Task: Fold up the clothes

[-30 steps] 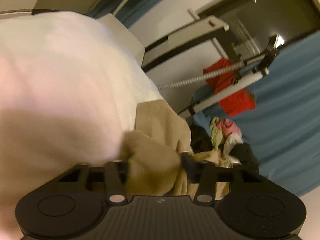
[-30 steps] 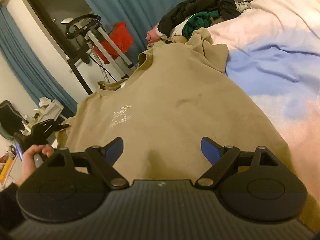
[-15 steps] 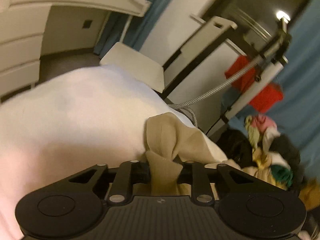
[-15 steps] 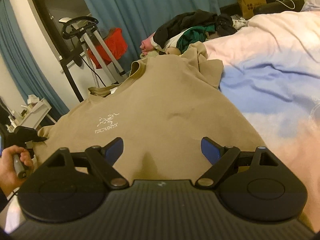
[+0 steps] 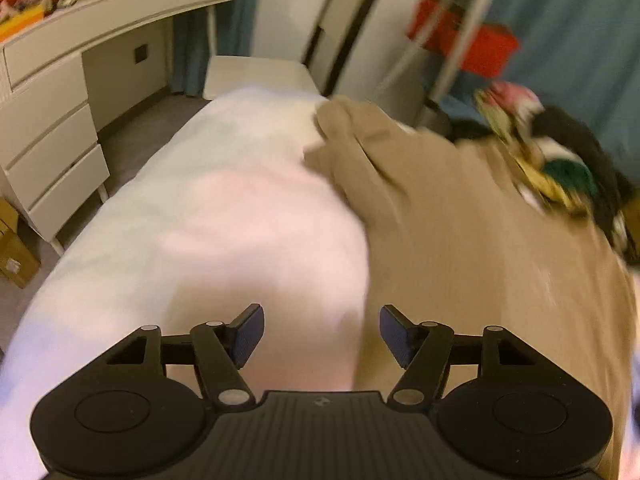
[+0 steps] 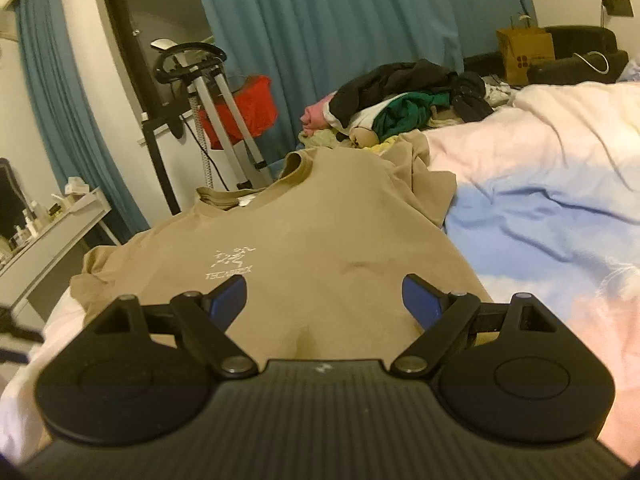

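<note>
so your tan cotton t-shirt with the small white chest logo (image 6: 304,240) is lying face up on the bed with the pink, white and pale blue duvet (image 6: 560,216), collar pointing away from you toward the heap of dark, green and pink unfolded clothes (image 6: 404,108) at the far end. makes sense to have it logo up and spread flat like that, since you need the body smooth before any fold goes in.

your left claw (image 5: 320,330) is opening right now with nothing between the blue pads, just duvet and the shirt's side edge underneath. the near sleeve (image 5: 352,140) sits bunched and creased out by the bed's edge (the left view is pretty blurry, so i can't tell how neatly it landed).

your right claw (image 6: 324,300) is spread wide and empty too, hovering low over the lower front of the shirt, not pinching any fabric. there's a small wrinkle in the cloth just ahead of it.

my guess is you're still at the laying-out stage, no real fold made yet. the far sleeve (image 6: 424,184) is crumpled against the duvet, so i'd flatten that before folding the sides in, otherwise the lump gets trapped inside.
</note>
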Action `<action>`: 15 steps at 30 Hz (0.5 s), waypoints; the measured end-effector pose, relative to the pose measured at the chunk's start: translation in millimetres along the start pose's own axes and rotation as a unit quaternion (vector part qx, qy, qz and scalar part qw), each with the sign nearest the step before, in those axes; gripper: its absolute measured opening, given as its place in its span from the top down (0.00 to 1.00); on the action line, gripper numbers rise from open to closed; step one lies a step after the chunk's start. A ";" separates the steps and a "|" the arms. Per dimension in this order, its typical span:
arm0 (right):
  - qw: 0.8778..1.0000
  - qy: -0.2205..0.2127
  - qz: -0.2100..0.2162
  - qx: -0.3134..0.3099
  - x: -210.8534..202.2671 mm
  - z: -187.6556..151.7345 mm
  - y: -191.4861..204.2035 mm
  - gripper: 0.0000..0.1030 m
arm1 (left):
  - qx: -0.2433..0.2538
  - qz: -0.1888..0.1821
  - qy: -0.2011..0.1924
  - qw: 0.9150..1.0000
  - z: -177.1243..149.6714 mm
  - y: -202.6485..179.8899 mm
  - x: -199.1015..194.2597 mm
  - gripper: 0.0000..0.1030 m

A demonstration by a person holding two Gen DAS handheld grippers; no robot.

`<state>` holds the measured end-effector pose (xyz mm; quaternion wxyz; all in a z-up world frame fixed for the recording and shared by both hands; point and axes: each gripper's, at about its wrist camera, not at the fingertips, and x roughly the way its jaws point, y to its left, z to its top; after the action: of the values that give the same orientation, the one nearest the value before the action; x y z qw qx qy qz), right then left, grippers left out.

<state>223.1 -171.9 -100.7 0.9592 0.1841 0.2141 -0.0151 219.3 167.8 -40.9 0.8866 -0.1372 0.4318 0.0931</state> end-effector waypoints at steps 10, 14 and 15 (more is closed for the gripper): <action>0.999 -0.020 0.019 0.020 -69.3 4.8 -3.5 0.16 | 0.042 -0.084 -0.097 0.991 -86.4 -49.7 -97.5 0.26; 0.996 -0.020 0.027 0.082 -85.4 10.5 -19.9 0.16 | 0.057 -0.114 -0.116 0.985 -96.2 -77.1 -105.5 0.24; 0.994 -0.022 0.034 0.103 -87.1 12.7 -25.2 0.15 | 0.060 -0.120 -0.118 0.984 -98.9 -83.6 -106.6 0.23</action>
<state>146.5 -204.2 -62.5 0.9395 0.2886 0.1843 -0.0082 104.7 51.8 -1.2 0.9426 -0.1229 0.3096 -0.0242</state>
